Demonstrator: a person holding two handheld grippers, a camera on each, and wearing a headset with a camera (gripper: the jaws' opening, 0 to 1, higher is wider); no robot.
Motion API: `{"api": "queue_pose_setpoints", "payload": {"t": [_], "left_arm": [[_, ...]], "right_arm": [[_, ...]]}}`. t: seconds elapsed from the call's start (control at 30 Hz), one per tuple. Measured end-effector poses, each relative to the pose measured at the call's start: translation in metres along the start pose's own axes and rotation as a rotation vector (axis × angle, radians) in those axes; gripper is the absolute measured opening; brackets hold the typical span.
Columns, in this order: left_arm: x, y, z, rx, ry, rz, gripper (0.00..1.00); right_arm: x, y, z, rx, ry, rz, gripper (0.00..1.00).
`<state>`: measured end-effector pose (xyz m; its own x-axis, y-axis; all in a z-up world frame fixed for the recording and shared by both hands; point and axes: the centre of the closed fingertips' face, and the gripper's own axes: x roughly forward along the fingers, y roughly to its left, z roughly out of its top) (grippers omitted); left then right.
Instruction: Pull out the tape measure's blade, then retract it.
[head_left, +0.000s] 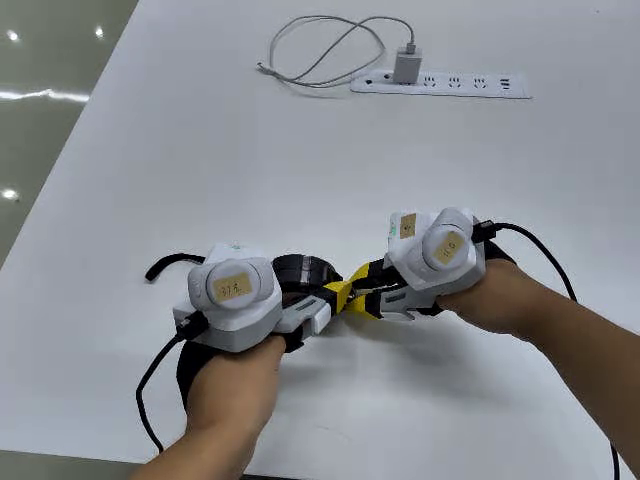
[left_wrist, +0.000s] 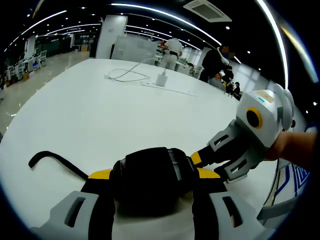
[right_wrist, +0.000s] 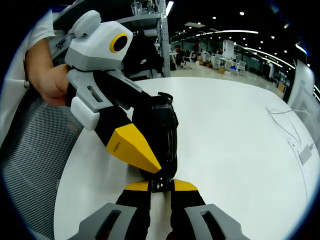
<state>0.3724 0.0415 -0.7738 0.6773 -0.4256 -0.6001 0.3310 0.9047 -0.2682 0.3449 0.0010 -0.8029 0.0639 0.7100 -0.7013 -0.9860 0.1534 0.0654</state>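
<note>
Presently, tape measure (right_wrist: 162, 125): is being held low at the front edge of the white table (head_left: 300, 150), between the two grippers.
Left gripper (left_wrist: 152, 175): its jaws are being pressed against both sides of the black tape measure.
Right gripper (head_left: 362, 290): its jaws are being pinched onto the blade tip (right_wrist: 161, 184) at the tape measure's mouth.
Strap (left_wrist: 52, 161): is being trailed over the table, left of the tape measure.
</note>
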Motion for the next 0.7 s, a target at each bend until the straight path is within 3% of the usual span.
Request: {"api": "queue_pose_setpoints", "payload": {"t": [0.47, 0.7], "left_arm": [[-0.0003, -0.0008, 0.0006, 0.013, -0.008, -0.004, 0.60], [0.0003, -0.0007, -0.0002, 0.011, 0.018, -0.008, 0.61]], "right_arm": [[0.0007, 0.0014, -0.0002, -0.009, 0.005, -0.004, 0.12], [0.0009, 0.0018, -0.0004, -0.001, 0.009, -0.002, 0.12]]}}
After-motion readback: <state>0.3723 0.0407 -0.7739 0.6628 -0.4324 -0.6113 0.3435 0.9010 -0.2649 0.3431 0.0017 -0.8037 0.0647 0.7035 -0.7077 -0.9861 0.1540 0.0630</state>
